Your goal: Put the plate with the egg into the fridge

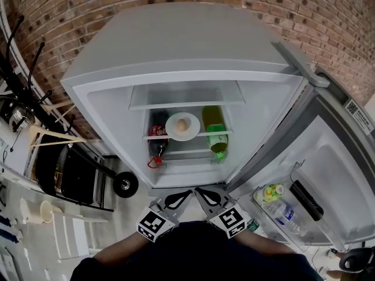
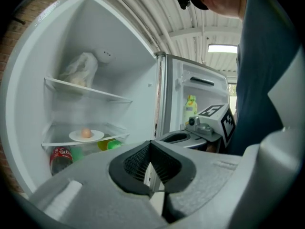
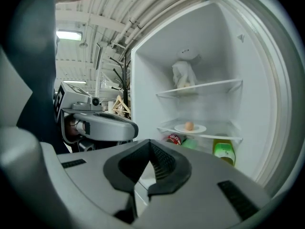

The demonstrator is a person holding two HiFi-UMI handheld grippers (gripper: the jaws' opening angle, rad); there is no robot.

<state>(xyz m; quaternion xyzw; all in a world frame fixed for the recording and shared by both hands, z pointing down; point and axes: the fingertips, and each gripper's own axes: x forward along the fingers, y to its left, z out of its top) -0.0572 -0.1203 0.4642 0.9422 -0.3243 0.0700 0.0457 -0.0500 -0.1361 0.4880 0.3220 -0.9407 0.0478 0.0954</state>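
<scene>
A white plate (image 1: 183, 132) with a brown egg (image 1: 182, 124) on it rests on the fridge's lower glass shelf (image 1: 193, 137); it also shows as plate (image 2: 86, 136) with egg (image 2: 86, 133) and as plate (image 3: 190, 129) with egg (image 3: 189, 126). Both grippers are held close to my body, outside the open fridge. My left gripper (image 1: 186, 194) (image 2: 150, 144) is shut and empty. My right gripper (image 1: 199, 192) (image 3: 149, 143) is likewise shut with nothing in it. Their tips nearly meet, well short of the shelf.
A cola bottle (image 1: 157, 140) and a green bottle (image 1: 215, 134) flank the plate. A crumpled bag (image 2: 81, 69) lies on the upper shelf. The door (image 1: 328, 174) stands open to the right with bottles (image 1: 280, 208) in its rack. A black cart (image 1: 70, 174) stands on the left.
</scene>
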